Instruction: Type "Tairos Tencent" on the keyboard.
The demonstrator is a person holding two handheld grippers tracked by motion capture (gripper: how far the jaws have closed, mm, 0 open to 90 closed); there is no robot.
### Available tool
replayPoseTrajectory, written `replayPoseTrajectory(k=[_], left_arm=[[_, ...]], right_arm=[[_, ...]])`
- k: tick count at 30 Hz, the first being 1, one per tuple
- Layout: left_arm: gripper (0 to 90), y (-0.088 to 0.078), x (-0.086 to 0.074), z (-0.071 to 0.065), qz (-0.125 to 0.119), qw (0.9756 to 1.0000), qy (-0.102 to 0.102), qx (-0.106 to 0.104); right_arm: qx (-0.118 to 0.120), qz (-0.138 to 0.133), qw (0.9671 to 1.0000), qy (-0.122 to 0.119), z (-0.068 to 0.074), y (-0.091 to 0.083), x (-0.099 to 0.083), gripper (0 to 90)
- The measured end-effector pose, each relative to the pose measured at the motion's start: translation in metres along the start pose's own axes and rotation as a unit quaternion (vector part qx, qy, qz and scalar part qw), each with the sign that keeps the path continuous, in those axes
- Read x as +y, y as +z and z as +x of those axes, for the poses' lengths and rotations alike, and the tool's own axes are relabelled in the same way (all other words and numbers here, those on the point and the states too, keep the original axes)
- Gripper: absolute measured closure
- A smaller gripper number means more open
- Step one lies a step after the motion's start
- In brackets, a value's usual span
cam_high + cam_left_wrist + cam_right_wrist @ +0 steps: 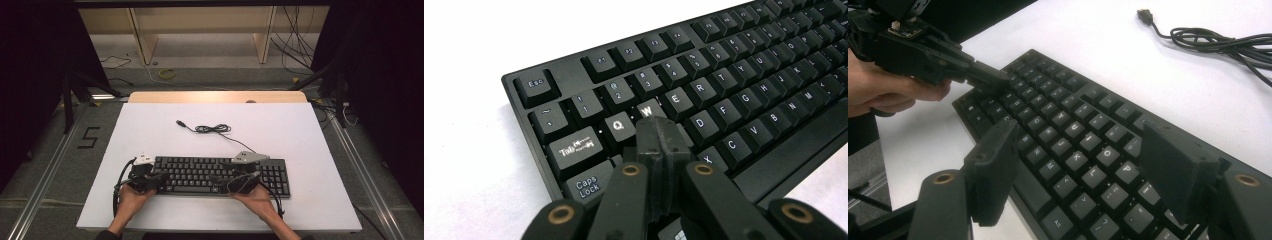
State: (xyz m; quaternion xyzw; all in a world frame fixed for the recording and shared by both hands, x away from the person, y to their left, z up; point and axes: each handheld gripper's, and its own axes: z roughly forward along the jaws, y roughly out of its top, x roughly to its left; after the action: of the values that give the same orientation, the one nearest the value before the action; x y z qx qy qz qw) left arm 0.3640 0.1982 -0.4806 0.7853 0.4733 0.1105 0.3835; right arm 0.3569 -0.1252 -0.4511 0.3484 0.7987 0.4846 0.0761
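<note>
A black keyboard (220, 175) lies near the front edge of the white table (150, 130). My left gripper (162, 177) is at its left end, jaws shut with nothing between them. In the left gripper view the joined tips (658, 125) rest just below the W key of the keyboard (724, 100). My right gripper (220, 181) hovers over the middle-right keys. It stands open, its two pads spread wide above the keyboard (1073, 135) with only keys beneath the gap (1078, 131). Farther off in that view is the left gripper (995, 80), held by a hand.
The keyboard's black cable (212, 129) lies coiled behind it and ends in a loose USB plug (180, 122), seen also in the right gripper view as the cable (1218, 40). Bare white table lies behind and to both sides. Wooden legs and floor cables stand beyond the far edge.
</note>
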Motion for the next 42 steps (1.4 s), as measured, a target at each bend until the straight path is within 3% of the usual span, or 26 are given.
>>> replayPoseTrajectory(k=[6,16,24,42], left_arm=[[89.3,0.0,0.0,-0.001,0.002,1.0,0.004,0.001],[85.3,-0.006,0.002,-0.004,-0.017,0.9999,0.001,-0.002],[76.5,-0.013,0.001,-0.007,-0.034,0.9993,0.001,-0.015],[50.0,-0.027,-0.002,-0.01,-0.071,0.9963,-0.018,-0.044]], right_arm=[[-0.001,0.0,1.0,0.002,0.0,-0.001,-0.001,32.9],[-0.001,0.0,1.0,0.001,-0.001,0.001,-0.001,32.4],[-0.003,-0.001,1.0,0.0,0.0,0.003,0.002,32.4],[-0.004,0.001,1.0,-0.003,0.001,0.017,0.011,36.5]])
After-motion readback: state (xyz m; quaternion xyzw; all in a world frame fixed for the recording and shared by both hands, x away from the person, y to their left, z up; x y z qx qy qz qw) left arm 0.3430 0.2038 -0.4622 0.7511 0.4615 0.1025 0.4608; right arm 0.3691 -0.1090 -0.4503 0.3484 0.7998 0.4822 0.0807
